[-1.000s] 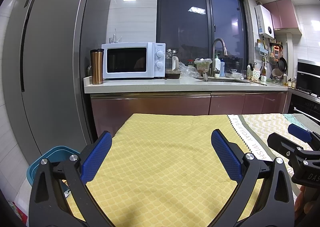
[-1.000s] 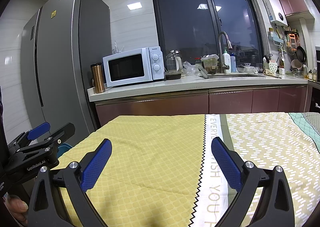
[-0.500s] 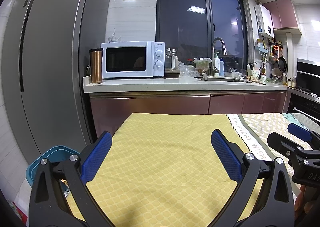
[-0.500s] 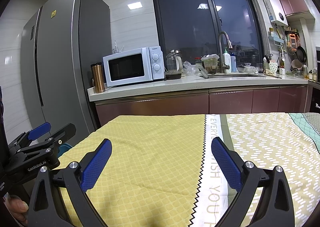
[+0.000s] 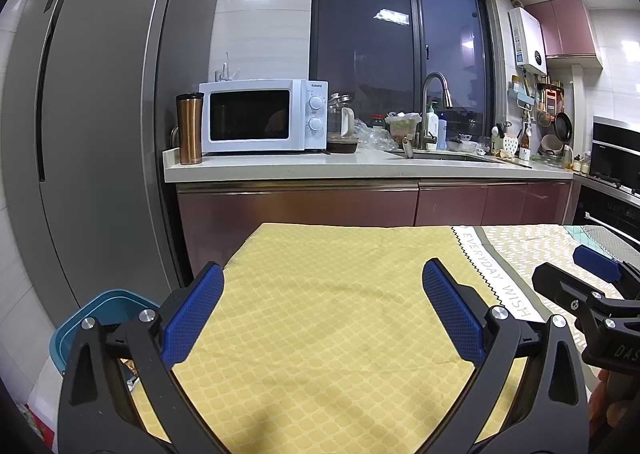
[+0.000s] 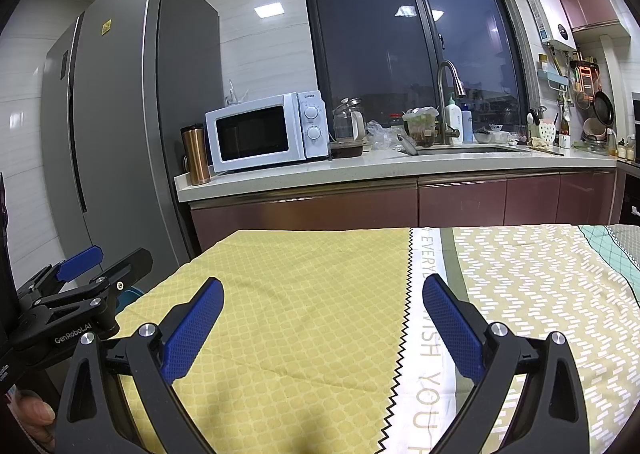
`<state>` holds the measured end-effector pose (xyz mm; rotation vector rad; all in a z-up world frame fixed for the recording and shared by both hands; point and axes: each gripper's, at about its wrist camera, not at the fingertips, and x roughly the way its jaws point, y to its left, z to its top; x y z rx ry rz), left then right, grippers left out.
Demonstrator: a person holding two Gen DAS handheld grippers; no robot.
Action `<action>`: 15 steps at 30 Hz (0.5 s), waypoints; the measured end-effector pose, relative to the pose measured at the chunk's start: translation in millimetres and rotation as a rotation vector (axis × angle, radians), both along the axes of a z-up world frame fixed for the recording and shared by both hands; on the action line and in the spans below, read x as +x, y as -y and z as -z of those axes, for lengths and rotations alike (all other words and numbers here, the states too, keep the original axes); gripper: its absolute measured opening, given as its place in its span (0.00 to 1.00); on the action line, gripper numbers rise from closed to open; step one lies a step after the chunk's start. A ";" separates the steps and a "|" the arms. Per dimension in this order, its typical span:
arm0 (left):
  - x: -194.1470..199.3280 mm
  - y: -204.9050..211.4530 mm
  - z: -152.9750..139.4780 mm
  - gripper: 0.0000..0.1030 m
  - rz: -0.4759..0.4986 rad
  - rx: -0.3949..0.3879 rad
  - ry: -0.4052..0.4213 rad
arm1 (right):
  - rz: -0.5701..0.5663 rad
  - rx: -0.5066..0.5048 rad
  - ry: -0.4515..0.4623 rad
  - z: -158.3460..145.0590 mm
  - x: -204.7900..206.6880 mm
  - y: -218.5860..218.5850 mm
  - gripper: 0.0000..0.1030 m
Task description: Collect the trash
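teal bin [image 5: 94,318] off table's left edge, contents unclear | left gripper [image 5: 323,306] spread wide, empty | right gripper [image 6: 323,312] spread wide, empty

The microwave [image 5: 263,116] is sitting on the counter [image 5: 360,168] (behind the table [image 5: 320,334]), right of the refrigerator [image 5: 100,114].

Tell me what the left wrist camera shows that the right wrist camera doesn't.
Only the left wrist view shows the blue bin on the floor beside the table, below the fridge. Only the right wrist view shows the cloth's teal patterned edge clearly. Both show the yellow tablecloth, the microwave, the copper tumbler, and both open grippers: left gripper, right gripper.
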<state>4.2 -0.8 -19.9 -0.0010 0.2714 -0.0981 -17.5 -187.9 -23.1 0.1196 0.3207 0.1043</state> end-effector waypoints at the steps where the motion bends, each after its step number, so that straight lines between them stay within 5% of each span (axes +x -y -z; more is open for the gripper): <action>1: 0.3 -0.7 -1.0 0.95 -0.001 -0.001 0.000 | 0.000 -0.001 -0.001 0.1 0.0 -0.1 0.93; 10: 3.3 5.7 3.9 0.95 0.027 0.008 -0.030 | 0.000 0.003 -0.007 1.7 0.2 0.8 0.93; 15: 30.4 6.2 9.9 0.95 0.039 0.001 -0.176 | 0.008 0.012 -0.034 2.4 3.0 10.6 0.93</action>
